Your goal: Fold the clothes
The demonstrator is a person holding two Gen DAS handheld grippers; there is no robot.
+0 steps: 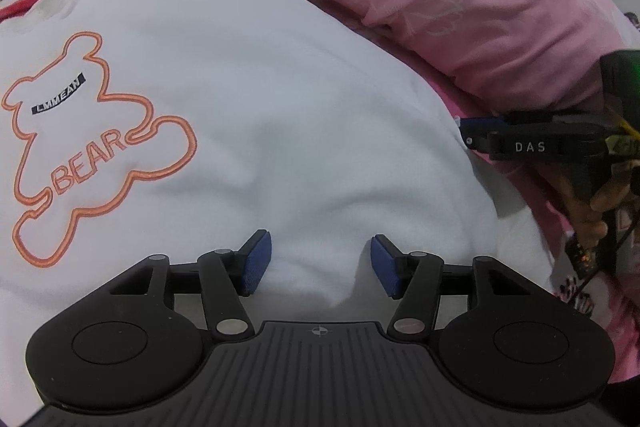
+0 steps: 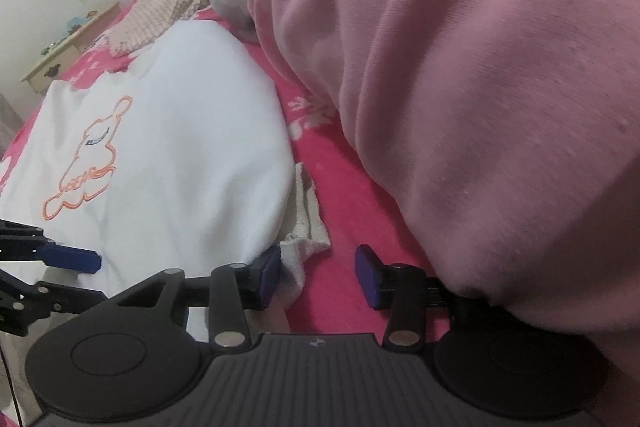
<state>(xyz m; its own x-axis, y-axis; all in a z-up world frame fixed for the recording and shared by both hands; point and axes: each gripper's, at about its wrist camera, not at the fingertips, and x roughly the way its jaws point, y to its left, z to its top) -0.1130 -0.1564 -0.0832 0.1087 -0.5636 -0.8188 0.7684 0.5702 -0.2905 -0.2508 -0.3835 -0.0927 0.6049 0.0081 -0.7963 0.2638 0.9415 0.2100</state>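
Fingers [image 1: 256, 263] on both grippers released; only right wrist shows cloth scrap [image 2: 306, 227] beside sweatshirt [image 2: 192, 147]

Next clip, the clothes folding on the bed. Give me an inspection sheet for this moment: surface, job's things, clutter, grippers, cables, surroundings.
Surface: bed with a bright pink patterned sheet.
Job's things: white sweatshirt with an orange bear outline, spread flat on the sheet.
Clutter: pink duvet bunched beside it; checked cloth at the far end; small off-white cloth at the sweatshirt's edge.
Grippers: left gripper open over the sweatshirt; right gripper open at its edge, the off-white cloth at one pad.
Cables: dark wires below the right hand.
Surroundings: cream side table, pale wall.
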